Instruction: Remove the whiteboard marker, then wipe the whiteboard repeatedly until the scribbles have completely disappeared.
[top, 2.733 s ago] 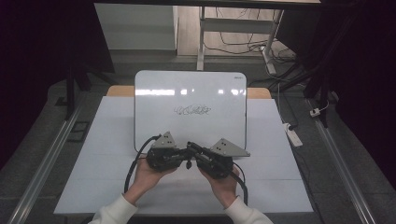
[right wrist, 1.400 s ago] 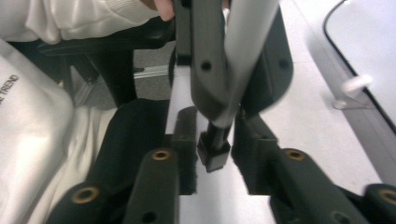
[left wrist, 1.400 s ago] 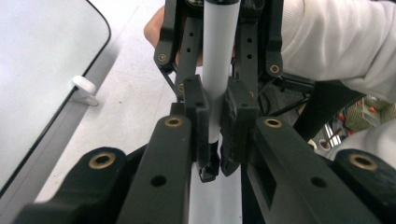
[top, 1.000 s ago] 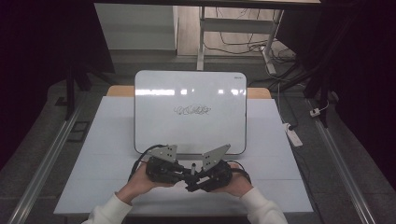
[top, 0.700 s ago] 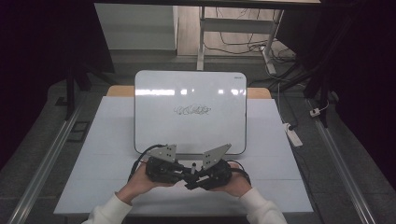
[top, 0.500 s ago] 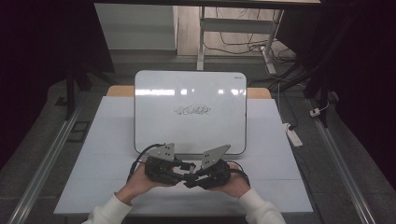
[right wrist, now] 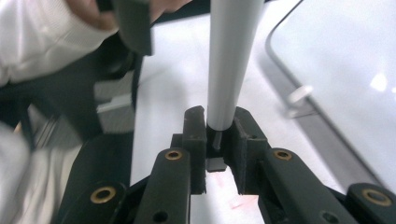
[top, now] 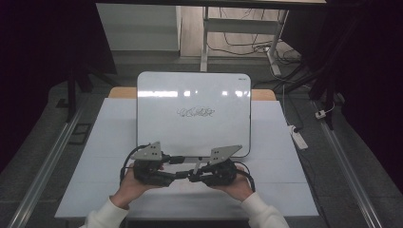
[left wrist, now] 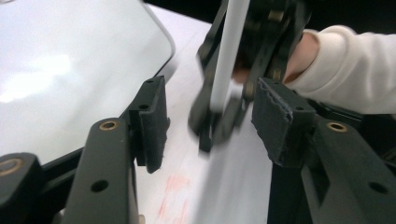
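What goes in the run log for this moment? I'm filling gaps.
right gripper: shut on marker | left gripper: jaws just opening, off marker | whiteboard: scribble present

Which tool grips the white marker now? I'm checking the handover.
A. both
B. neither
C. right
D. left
C: in the right gripper view the right tool is clamped on the marker; in the left gripper view the left tool stands open, pads clear of it.

Marker (right wrist: pixel 229 60) top cut off at 12 o'clock in right gripper view; whiteboard (top: pixel 193 114) scribble (top: pixel 195 112) too small to read; right gripper (left wrist: pixel 217 126) motion-blurred.
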Available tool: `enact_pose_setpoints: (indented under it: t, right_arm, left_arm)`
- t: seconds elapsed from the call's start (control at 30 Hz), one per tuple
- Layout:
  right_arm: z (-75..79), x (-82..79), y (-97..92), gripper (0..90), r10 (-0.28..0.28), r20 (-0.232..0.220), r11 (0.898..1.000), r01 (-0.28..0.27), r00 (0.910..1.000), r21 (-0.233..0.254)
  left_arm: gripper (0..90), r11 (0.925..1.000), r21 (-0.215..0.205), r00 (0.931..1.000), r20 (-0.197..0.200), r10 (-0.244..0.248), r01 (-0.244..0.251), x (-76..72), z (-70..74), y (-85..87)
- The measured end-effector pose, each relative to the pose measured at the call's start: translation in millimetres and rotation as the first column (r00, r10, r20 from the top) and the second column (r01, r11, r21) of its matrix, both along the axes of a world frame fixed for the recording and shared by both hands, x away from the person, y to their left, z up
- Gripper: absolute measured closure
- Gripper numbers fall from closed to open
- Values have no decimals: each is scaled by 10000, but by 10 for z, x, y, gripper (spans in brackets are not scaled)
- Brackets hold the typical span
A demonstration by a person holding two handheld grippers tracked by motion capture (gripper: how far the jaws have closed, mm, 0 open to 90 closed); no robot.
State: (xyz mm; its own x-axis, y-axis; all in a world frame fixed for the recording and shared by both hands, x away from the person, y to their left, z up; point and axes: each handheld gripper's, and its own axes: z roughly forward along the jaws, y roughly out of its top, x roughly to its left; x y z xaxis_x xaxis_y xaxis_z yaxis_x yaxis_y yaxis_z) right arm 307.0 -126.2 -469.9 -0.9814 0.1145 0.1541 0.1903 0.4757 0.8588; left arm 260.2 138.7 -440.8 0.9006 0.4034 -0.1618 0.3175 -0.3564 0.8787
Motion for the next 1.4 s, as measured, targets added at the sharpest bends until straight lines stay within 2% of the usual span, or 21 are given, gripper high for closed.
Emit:
enact_pose_setpoints:
  t: [0.1, 0.17, 0.27, 0.4, 0.5, 0.6, 0.73, 0.83, 0.93, 1.03, 1.13, 1.2, 1.23, 1.3, 1.4]
  right_arm:
    - [35, 21, -54, 773, -589, 108, 9977, 585, 9982, 342]
    - [52, 29, -78, 773, -921, 222, 9947, 909, 9955, 477]
    - [82, 41, -101, 774, -1496, 516, 9864, 1454, 9874, 771]
    - [140, 84, -142, 774, -2427, 777, 9623, 2298, 9670, 1456]
    - [178, 138, -175, 775, -3013, 821, 9399, 2814, 9500, 1936]
    - [211, 194, -210, 775, -3441, 835, 9195, 3176, 9352, 2317]
    - [241, 243, -245, 775, -3797, 1018, 9035, 3450, 9195, 2542]
    - [251, 277, -276, 775, -4099, 1038, 8881, 3705, 9062, 2721]
    - [257, 303, -302, 775, -4365, 1133, 8762, 3932, 8925, 2785]
    - [266, 333, -313, 775, -4629, 1167, 8626, 4162, 8787, 2877]
    - [311, 415, -288, 775, -4917, 1115, 8424, 4393, 8636, 3121]
    - [367, 509, -235, 775, -5178, 1089, 8249, 4614, 8486, 3266]
    - [407, 577, -190, 775, -5357, 1197, 8166, 4767, 8359, 3254]
    - [463, 678, -127, 775, -5549, 1318, 8076, 4938, 8214, 3225]
    - [538, 854, -26, 775, -5873, 1546, 7909, 5227, 7945, 3183]
  left_arm:
    - [452, 9975, 74, 9975, -31, 708, -708, -117, -84, 225]
    - [452, 9923, 115, 9922, -155, 1234, -1232, -195, -166, 398]
    - [447, 9757, 205, 9752, -348, 2187, -2180, -302, -294, 637]
    - [421, 9447, 457, 9435, -532, 3270, -3249, -370, -426, 857]
    - [391, 9269, 699, 9255, -648, 3731, -3688, -361, -509, 909]
    - [359, 9165, 1055, 9180, -539, 3928, -3859, -346, -579, 907]
    - [331, 8948, 1396, 9003, -424, 4332, -4240, -307, -667, 924]
    - [315, 8830, 1477, 8883, -499, 4566, -4455, -273, -707, 957]
    - [301, 8774, 1462, 8825, -487, 4677, -4569, -263, -713, 984]
    - [283, 8754, 1446, 8797, -541, 4725, -4613, -250, -711, 991]
    - [267, 8748, 1439, 8786, -575, 4740, -4625, -247, -706, 988]
    - [255, 8738, 1417, 8775, -566, 4763, -4652, -249, -701, 991]
    - [252, 8741, 1394, 8776, -562, 4761, -4653, -249, -700, 993]
    - [252, 8760, 1351, 8788, -588, 4735, -4629, -242, -708, 994]
    - [246, 8788, 1403, 8814, -649, 4678, -4561, -224, -732, 981]
